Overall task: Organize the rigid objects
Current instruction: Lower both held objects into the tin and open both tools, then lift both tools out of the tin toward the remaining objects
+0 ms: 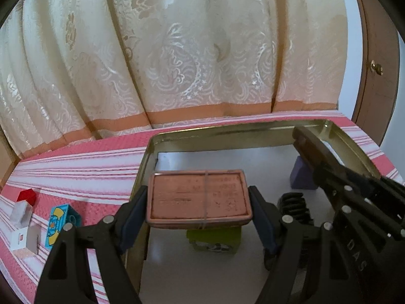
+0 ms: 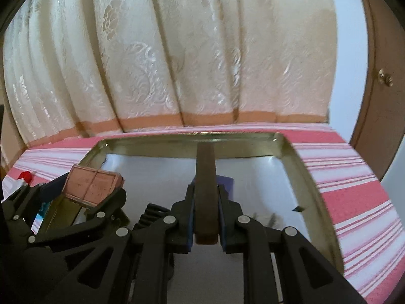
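while left claw [image 1: 198,211] clamps pink tin [image 1: 199,197], right claw [image 2: 205,221] pinches brown bar [image 2: 205,190].

I see a shiny gold metal tin [image 1: 253,129] on a rough woven pink striped cloth [image 1: 83,157]. Behind the tin hangs a glossy cream brocade curtain [image 1: 177,50].

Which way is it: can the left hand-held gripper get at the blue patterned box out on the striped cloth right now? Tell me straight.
Probably not yet. The left hand-held gripper is shut on the pink tin, over the metal tray. The blue patterned box lies unobstructed to the left.
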The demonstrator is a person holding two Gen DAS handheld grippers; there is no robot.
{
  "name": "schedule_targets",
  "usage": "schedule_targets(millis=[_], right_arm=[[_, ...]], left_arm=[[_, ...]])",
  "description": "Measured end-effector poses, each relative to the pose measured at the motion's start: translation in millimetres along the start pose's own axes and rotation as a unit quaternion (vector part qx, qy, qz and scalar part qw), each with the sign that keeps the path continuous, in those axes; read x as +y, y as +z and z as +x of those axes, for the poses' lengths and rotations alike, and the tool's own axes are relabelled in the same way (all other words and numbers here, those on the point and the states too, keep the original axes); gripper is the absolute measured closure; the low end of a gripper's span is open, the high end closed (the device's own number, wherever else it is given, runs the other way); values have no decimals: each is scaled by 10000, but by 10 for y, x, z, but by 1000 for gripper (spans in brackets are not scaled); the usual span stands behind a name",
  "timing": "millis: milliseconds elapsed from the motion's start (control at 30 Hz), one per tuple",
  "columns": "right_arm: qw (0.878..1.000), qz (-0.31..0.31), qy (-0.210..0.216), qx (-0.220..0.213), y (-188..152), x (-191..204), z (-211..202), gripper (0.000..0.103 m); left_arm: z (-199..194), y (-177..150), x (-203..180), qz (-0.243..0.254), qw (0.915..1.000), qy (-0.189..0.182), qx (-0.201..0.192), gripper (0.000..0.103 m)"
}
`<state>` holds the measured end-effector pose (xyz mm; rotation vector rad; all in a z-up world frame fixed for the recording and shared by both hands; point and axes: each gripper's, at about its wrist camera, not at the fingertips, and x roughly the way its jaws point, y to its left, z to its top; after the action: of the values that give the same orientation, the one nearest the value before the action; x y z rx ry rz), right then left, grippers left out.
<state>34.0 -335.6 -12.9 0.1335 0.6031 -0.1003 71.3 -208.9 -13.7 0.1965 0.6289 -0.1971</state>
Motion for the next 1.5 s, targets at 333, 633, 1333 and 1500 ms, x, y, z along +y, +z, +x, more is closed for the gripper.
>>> schedule_targets(millis=[333,633,1333,1500], right_arm=[[9999,74,105,98,-24,-6,31,83],[9955,401,275,-809,2,-122,-329,13],[9802,1079,-660,-1520,-108,-355,-469,13],[9699,1196,-1004,-1870,-181,-342,-631,13]], left_arm=[[-6,-35,-41,231,9994,263,28,21],[-216,-32,-88,436,9979,292,-387,0],[-446,-134,457,-228,9926,713,-958,0],[-489,-174,569,-302,9916,762,-997,0]])
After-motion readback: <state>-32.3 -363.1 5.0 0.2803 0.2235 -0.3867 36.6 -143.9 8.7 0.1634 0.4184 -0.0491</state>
